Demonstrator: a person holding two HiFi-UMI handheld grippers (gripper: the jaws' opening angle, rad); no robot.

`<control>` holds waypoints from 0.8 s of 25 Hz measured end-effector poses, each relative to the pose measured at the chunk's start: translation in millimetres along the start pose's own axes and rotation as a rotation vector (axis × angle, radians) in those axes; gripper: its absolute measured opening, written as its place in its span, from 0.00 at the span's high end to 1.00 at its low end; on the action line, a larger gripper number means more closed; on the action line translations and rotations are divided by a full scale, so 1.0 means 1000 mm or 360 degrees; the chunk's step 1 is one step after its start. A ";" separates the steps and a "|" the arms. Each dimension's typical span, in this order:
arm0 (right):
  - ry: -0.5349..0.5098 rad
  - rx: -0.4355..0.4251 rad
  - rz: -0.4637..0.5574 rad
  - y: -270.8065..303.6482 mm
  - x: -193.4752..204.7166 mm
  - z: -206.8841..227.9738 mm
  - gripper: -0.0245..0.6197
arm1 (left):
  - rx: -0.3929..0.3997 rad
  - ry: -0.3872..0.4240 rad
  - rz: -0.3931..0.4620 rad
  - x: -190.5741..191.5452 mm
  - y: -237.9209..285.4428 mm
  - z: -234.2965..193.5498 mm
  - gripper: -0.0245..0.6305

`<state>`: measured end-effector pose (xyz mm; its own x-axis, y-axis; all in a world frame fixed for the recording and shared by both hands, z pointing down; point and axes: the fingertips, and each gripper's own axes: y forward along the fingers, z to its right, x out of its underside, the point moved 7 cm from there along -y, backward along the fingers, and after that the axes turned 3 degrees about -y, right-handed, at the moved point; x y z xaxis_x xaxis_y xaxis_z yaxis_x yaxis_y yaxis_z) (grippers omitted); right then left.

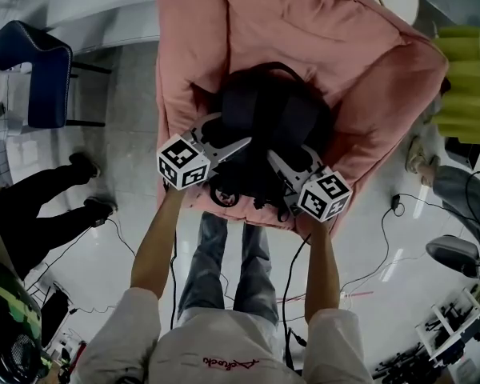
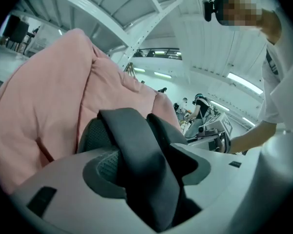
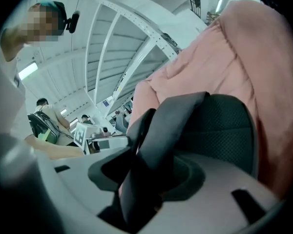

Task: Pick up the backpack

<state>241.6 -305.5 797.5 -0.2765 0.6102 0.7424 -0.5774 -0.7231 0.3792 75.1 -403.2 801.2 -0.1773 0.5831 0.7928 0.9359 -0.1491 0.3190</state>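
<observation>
On the pink armchair point(image 1: 304, 22) the black backpack point(image 1: 272, 118) sat against the seat back, its lower edge at the front of the cushion. Left gripper point(image 1: 238, 146) was pinching a dark strap point(image 2: 136, 155), which ran up between its jaws to the mesh-padded back panel point(image 2: 90, 135). Right gripper point(image 1: 278, 162) was clamped on the other strap point(image 3: 156, 150) the same way. Both reached in from the armchair's front edge, side by side.

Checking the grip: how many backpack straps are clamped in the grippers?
2. One strap is clamped in the left gripper, the other strap in the right gripper, both on the backpack's side nearest the person. More may be hidden under it.
</observation>
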 end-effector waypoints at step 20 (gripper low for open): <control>-0.0123 0.0177 0.0211 0.032 -0.068 0.020 0.73 | 0.0013 -0.0045 0.0185 -0.058 0.025 -0.033 0.61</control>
<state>257.2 -376.9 770.3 -0.2823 0.4833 0.8287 -0.4500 -0.8296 0.3306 98.9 -466.9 780.7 -0.0586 0.5847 0.8092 0.9521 -0.2109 0.2213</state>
